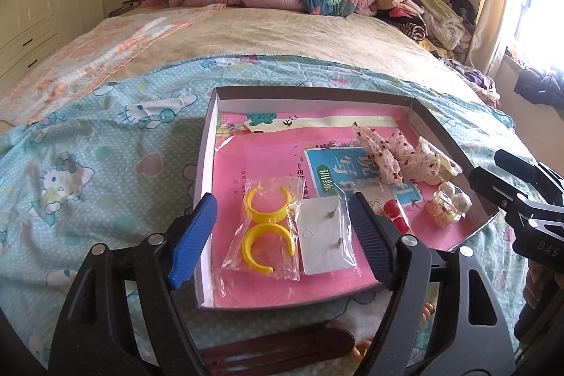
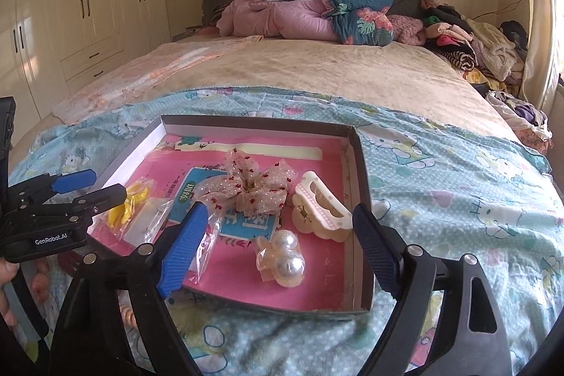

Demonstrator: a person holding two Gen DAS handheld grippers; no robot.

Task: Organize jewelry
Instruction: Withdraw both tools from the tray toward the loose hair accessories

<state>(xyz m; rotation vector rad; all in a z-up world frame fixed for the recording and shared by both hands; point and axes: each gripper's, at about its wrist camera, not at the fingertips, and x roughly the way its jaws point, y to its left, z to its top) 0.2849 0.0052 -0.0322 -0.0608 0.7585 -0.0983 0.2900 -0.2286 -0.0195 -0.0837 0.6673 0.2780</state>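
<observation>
A shallow cardboard tray (image 1: 208, 143) (image 2: 359, 171) with a pink book as its floor lies on the bed. In it are a clear bag of yellow hoop earrings (image 1: 266, 226) (image 2: 128, 203), a bagged white card with stud earrings (image 1: 322, 236), red beads (image 1: 394, 214), a sheer floral bow (image 1: 391, 157) (image 2: 246, 189), a cream claw clip (image 2: 319, 208) and a pearl clip (image 1: 449, 203) (image 2: 285, 259). My left gripper (image 1: 282, 235) is open above the earring bags. My right gripper (image 2: 278, 252) is open above the pearl clip.
A Hello Kitty sheet (image 1: 88, 164) covers the bed's near end. A brown comb-like piece (image 1: 282, 351) and orange beads (image 1: 363, 349) lie below the tray. Quilts (image 2: 317, 13) and piled clothes (image 2: 469, 48) are at the headboard. Wardrobes (image 2: 88, 6) stand to the left.
</observation>
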